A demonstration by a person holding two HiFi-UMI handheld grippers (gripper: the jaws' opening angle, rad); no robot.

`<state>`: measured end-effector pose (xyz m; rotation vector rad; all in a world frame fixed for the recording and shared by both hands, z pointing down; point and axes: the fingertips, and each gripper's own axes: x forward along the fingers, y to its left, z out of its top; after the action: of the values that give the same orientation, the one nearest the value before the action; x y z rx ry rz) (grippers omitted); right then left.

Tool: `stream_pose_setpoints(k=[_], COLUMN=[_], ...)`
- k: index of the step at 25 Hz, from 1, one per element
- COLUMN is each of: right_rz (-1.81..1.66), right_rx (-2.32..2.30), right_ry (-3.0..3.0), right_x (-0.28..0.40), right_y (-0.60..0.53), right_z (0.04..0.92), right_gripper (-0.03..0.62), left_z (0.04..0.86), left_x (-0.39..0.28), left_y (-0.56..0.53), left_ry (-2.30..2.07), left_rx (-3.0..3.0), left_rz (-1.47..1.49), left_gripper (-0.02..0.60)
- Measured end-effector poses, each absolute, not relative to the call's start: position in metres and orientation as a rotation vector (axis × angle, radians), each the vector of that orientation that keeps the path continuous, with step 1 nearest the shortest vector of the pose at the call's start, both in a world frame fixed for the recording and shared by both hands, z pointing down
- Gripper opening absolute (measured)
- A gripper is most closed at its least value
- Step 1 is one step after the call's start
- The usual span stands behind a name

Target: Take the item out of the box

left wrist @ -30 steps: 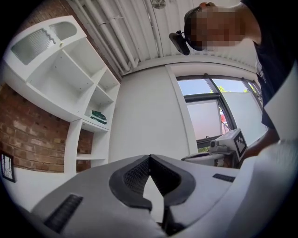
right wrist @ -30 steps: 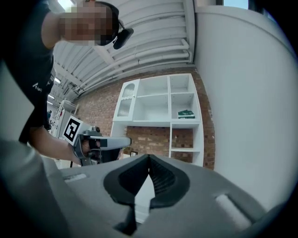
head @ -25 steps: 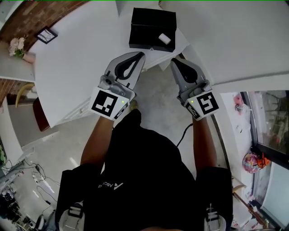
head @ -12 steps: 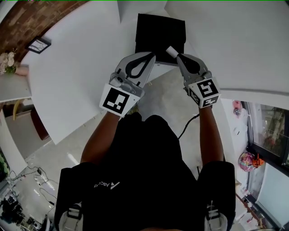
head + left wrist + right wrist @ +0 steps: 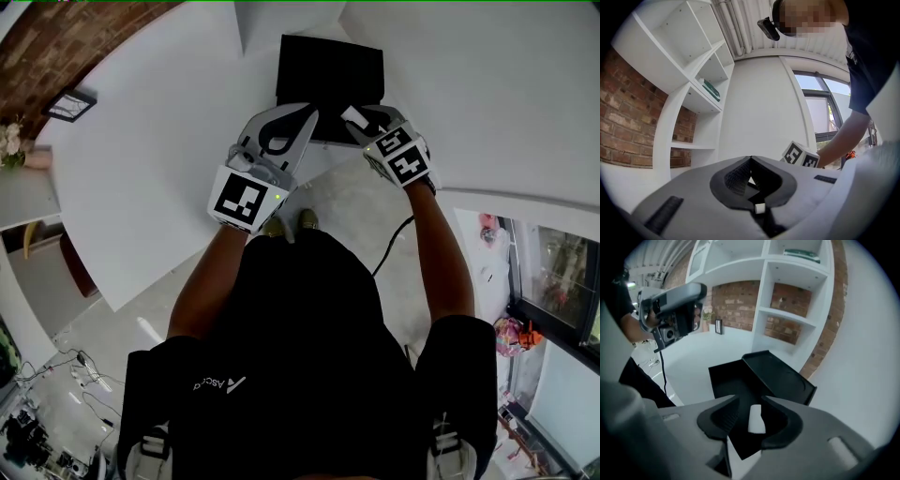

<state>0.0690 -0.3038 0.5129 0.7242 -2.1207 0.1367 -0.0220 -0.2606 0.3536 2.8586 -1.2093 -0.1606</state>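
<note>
An open black box (image 5: pixel 328 66) stands on the white table (image 5: pixel 159 141), its lid folded back beyond it (image 5: pixel 783 376). A small white item (image 5: pixel 353 117) lies in the box near its front right corner. My right gripper (image 5: pixel 362 123) tilts down into the box. Its jaws are opening, and the white item (image 5: pixel 756 419) sits between them with a gap on the left side. My left gripper (image 5: pixel 307 114) hovers at the box's front left edge, shut and holding nothing; in its own view the tips (image 5: pixel 750 158) meet.
White shelving (image 5: pixel 787 296) against a brick wall (image 5: pixel 736 305) stands beyond the table. A small picture frame (image 5: pixel 67 103) sits far left. The table's front edge runs just under both grippers, with bare floor (image 5: pixel 337 206) below.
Both grippers have moved forward from the table's edge to the box. The right gripper has tipped down over the white item, which was apart from it a second ago.
</note>
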Motion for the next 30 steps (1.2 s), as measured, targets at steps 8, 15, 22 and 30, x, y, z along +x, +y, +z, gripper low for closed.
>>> stream_pose_setpoints(k=[8, 15, 22, 30], right_rz=[0.195, 0.249, 0.246, 0.184], right_rx=[0.609, 0.543, 0.513, 0.522], right_ry=[-1.933, -1.779, -1.695, -1.716], right_x=[0.077, 0.084, 0.085, 0.086], right_y=[-0.322, -0.326, -0.329, -0.329], right_z=[0.556, 0.587, 0.605, 0.604], right_gripper=[0.158, 0.190, 0.189, 0.166], left_z=[0.375, 0.381, 0.390, 0.397], left_x=[-0.019, -0.019, -0.021, -0.014], left_y=[-0.270, -0.276, -0.279, -0.278], left_ry=[-1.206, -1.204, -1.210, -1.189], left_rx=[2.807, 2.783, 2.756, 2.760], left_rz=[-0.143, -0.161, -0.185, -0.149], left_gripper=[-0.002, -0.002, -0.002, -0.002])
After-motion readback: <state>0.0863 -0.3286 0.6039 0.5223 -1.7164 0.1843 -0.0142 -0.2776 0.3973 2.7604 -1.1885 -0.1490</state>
